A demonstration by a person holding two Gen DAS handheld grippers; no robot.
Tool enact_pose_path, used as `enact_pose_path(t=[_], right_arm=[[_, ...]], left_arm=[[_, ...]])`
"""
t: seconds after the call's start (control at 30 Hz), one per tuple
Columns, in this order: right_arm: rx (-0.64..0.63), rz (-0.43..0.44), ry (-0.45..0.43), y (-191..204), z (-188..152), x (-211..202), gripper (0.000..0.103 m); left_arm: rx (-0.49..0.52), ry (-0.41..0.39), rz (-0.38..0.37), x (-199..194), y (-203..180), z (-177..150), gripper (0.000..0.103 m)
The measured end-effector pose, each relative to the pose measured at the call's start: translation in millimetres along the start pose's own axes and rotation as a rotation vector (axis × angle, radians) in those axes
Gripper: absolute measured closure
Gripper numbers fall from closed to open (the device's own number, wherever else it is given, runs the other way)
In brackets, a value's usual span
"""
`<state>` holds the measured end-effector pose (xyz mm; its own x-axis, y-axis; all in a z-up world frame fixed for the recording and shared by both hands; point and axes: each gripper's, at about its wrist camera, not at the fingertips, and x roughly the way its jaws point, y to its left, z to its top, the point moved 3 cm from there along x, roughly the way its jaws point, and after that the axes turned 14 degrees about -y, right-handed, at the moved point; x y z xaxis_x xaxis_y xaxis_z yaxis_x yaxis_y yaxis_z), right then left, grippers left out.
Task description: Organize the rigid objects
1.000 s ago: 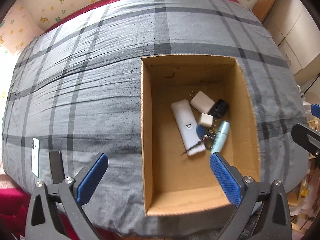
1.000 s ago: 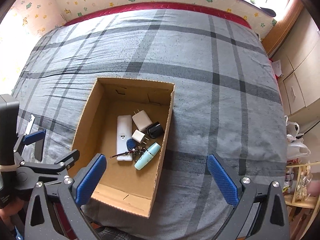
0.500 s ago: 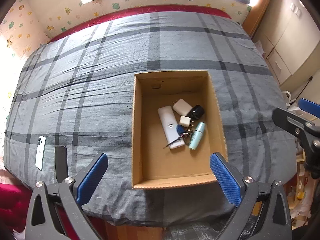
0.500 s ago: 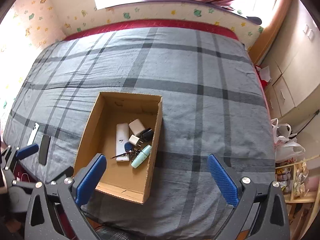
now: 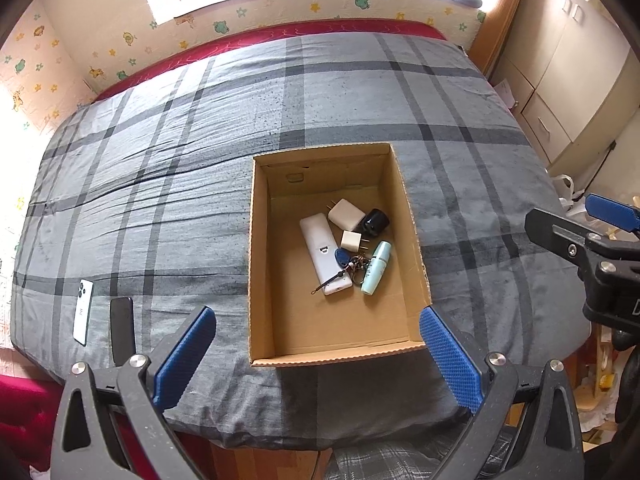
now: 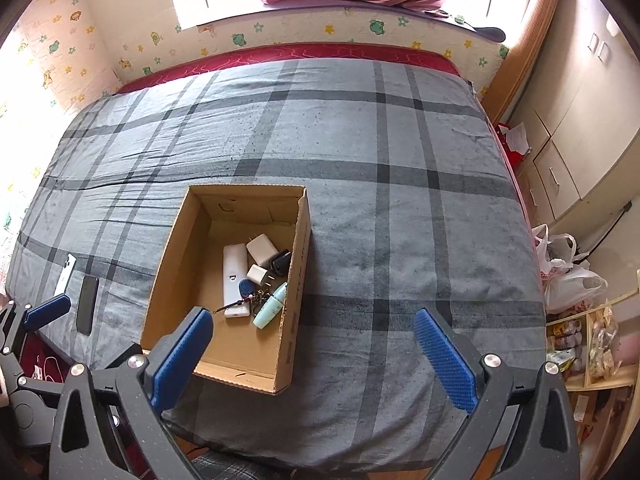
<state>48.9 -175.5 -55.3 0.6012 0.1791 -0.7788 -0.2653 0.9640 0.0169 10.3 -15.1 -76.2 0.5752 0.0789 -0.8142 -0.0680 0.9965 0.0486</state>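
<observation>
An open cardboard box [image 5: 260, 264] [image 6: 298, 264] sits on the grey plaid bed. Inside lie a white remote [image 5: 320, 252] [image 6: 234, 276], two white chargers [image 5: 346, 214] [image 6: 261, 250], a black plug [image 5: 374, 222], a blue key fob with keys [image 5: 342, 258] [image 6: 245, 289] and a mint tube [image 5: 376, 268] [image 6: 272, 306]. My left gripper [image 5: 316, 344] is open and empty, held above the bed's near edge in front of the box. My right gripper [image 6: 314, 344] is open and empty, to the right of the box.
A white phone [image 5: 83, 306] [image 6: 65, 274] and a black phone [image 5: 121, 328] [image 6: 87, 304] lie at the bed's near left corner. Cupboards [image 6: 560, 152] and plastic bags [image 6: 568, 276] stand to the right. A window wall runs behind the bed.
Both grippers have pulled back and up from the box, so the whole bed now shows. Both stay open and empty. The box contents have not moved.
</observation>
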Motion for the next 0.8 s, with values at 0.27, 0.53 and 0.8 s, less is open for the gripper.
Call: enact_pose_path(t=[0.27,0.53,0.8], right_arm=[[-0.001,-0.004,-0.006,-3.9,-0.1,-2.6,0.000],[0.003,0.001,-0.006,-5.6,-0.4,-4.7,0.000],[0.005,0.009,-0.011,-7.2,-2.0,-7.9,0.000]], left_arm=[[0.002,-0.004,0.005,-2.9,-1.8,-1.5,0.000],[-0.004,-0.007,0.015,-6.3,-3.9,-2.3,0.000],[-0.005,-0.006,0.022,-9.5,-5.8,-4.1,0.000]])
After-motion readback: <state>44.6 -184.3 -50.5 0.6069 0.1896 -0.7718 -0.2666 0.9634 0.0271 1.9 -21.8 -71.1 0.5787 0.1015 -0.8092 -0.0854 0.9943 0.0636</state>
